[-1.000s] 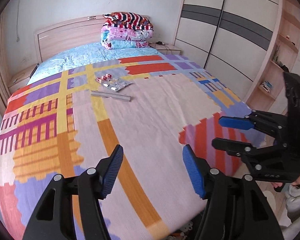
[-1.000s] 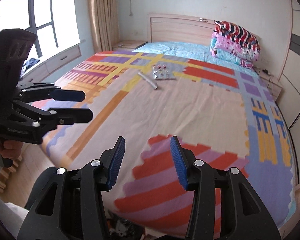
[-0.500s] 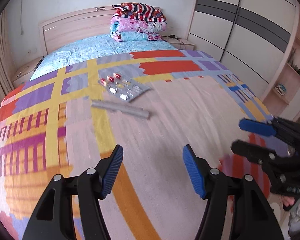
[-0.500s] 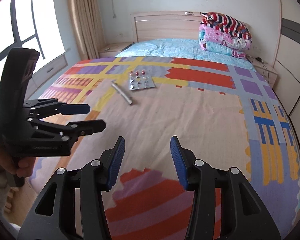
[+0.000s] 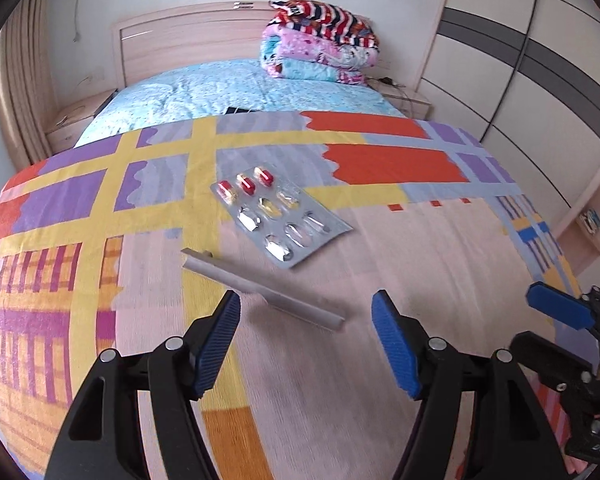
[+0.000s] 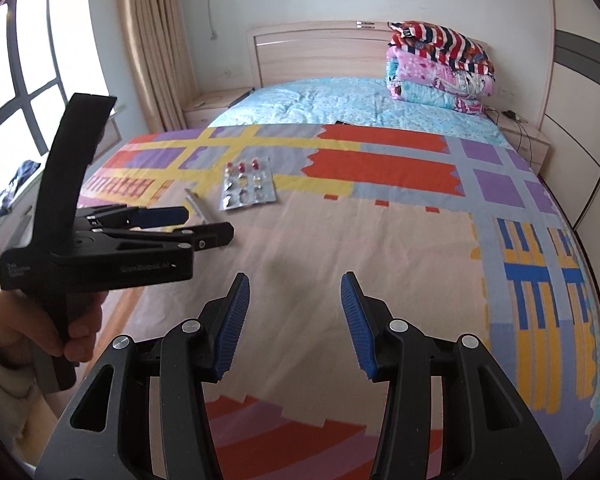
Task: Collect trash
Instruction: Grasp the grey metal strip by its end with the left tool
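While both grippers' jaws gape, blister pack lies beside grey strip on bedspread.

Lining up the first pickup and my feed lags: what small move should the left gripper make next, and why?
Probably ease the left gripper forward and down onto the grey strip. Its jaws are open and empty, and the strip lies on the bedspread just ahead of them, nearer than the pill blister pack.

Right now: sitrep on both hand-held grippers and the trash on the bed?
Left hand-held gripper open, empty, nearing grey strip. Right hand-held gripper open, empty, farther back. Blister pack beyond strip, untouched. Nothing blocking.
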Motion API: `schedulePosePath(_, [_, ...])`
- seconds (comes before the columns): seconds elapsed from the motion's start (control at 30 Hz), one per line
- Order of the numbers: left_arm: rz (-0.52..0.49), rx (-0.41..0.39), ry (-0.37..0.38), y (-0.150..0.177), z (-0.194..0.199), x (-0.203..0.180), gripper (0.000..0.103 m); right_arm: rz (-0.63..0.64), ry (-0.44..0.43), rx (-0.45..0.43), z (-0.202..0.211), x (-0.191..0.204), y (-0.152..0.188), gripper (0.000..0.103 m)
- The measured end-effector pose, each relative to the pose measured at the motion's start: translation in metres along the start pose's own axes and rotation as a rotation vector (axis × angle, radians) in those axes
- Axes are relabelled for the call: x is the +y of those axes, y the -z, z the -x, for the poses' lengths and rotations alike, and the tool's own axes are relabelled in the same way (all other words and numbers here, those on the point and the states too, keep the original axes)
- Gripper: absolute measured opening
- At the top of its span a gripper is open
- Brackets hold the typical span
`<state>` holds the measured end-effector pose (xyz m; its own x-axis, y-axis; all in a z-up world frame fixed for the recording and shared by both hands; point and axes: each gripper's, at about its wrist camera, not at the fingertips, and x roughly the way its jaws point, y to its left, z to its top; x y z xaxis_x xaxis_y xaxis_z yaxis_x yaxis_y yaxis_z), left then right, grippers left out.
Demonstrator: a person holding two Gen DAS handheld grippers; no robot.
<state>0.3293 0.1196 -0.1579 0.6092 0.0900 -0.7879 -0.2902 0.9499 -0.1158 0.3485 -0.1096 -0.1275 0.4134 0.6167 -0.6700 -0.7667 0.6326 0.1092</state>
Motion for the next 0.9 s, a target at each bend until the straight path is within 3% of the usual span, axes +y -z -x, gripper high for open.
schedulePosePath(0.2, [-0.055,-0.005,-0.05,0.001,-0.006,-0.004,0.065,-0.008,-0.013,-0.001,-0.011,-0.001,-0.008,0.047])
schedulePosePath(0.33, [-0.079,-0.014,-0.082,0.005,-0.004,-0.002,0.051,-0.003,-0.022,0.003,-0.017,0.002,-0.011,0.047])
schedulePosePath(0.6, [-0.066,-0.021,-0.06,0.013,0.006,0.011,0.029,0.003,-0.041,0.018,-0.029,0.012,-0.012,0.047])
schedulePosePath(0.73, [-0.069,-0.013,-0.048,0.017,0.012,0.018,0.013,0.037,-0.06,0.027,-0.038,0.024,-0.021,0.047])
schedulePosePath(0.8, [-0.067,-0.013,-0.043,0.021,0.016,0.024,0.01,0.056,-0.071,0.033,-0.044,0.03,-0.026,0.048])
schedulePosePath(0.87, [-0.067,-0.015,-0.021,0.024,0.019,0.028,0.01,0.083,-0.06,0.033,-0.053,0.038,-0.034,0.059])
schedulePosePath(0.9, [-0.068,-0.017,-0.013,0.026,0.021,0.03,0.01,0.101,-0.052,0.03,-0.058,0.041,-0.038,0.059])
